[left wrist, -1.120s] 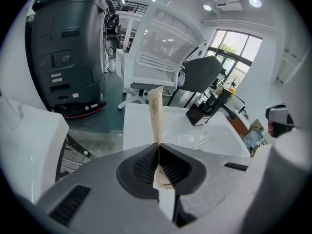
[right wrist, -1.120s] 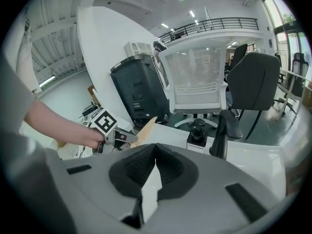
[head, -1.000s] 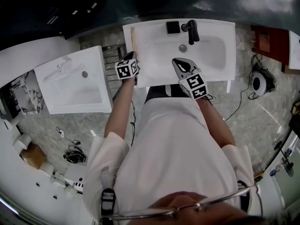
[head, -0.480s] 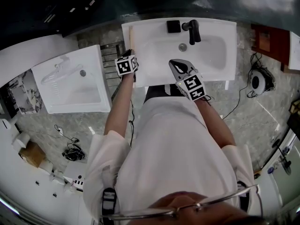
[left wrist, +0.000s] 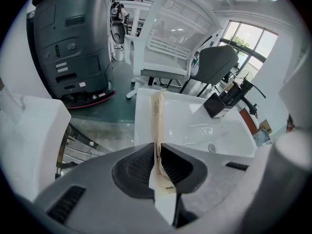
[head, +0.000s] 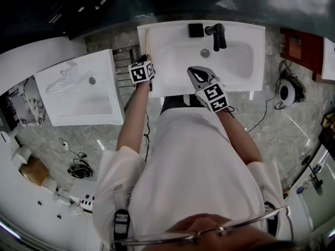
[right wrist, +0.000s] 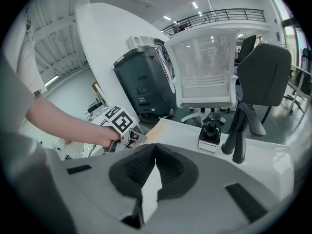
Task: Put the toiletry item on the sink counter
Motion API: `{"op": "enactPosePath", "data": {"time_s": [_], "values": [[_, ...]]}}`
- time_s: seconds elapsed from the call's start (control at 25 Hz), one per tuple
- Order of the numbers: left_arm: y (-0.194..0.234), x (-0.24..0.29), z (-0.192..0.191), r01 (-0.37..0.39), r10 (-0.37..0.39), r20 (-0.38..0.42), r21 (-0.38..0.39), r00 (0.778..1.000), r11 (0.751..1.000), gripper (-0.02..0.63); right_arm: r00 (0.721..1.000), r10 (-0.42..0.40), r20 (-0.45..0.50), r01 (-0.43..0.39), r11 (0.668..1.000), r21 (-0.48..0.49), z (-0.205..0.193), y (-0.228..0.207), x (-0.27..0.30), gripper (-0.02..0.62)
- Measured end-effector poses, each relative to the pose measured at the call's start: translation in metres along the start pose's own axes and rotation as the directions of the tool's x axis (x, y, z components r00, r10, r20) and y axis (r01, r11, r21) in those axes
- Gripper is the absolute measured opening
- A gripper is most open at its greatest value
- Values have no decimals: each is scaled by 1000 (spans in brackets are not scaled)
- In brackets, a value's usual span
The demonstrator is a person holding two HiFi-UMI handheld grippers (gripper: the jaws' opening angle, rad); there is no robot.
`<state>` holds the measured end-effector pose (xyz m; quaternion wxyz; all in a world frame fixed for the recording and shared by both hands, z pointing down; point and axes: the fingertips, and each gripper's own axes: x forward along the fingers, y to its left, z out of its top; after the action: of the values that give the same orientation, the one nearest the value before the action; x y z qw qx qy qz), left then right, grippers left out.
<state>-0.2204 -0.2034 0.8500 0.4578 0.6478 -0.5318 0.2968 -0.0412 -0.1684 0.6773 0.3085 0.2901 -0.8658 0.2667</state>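
The toiletry item (left wrist: pixel 157 115) is a long, thin cream-coloured strip. It lies along the left rim of the white sink counter (head: pixel 246 82), where it shows as a pale strip (head: pixel 147 42) in the head view. My left gripper (left wrist: pixel 159 149) holds its near end; the jaws are opening, but the pads still touch the item. In the head view the left gripper (head: pixel 146 60) sits at the counter's front left corner. My right gripper (head: pixel 194 71) hovers over the front of the basin, shut with nothing in it (right wrist: pixel 155 149).
A black faucet (head: pixel 216 34) and a black soap dispenser (head: pixel 194 30) stand at the back of the basin, near the drain (head: pixel 204 53). A second white sink (head: pixel 78 90) lies to the left. Cables (head: pixel 285 90) trail on the stone floor.
The left gripper has edged slightly away from me along the counter's left rim, with the item still in it. The right gripper has drifted a little to the left.
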Motion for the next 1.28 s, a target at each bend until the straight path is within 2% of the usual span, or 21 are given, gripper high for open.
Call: {"op": "enactPosePath", "data": {"time_s": [0.6, 1.28], "values": [[-7, 5, -3, 52, -52, -29, 8, 998, 999, 161, 1000, -1, -19, 1, 1000, -1, -1, 3, 6, 6], [-11, 5, -5, 67, -66, -40, 23, 997, 998, 207, 1000, 1, -26, -1, 1000, -6, 0, 4, 8, 6]]}}
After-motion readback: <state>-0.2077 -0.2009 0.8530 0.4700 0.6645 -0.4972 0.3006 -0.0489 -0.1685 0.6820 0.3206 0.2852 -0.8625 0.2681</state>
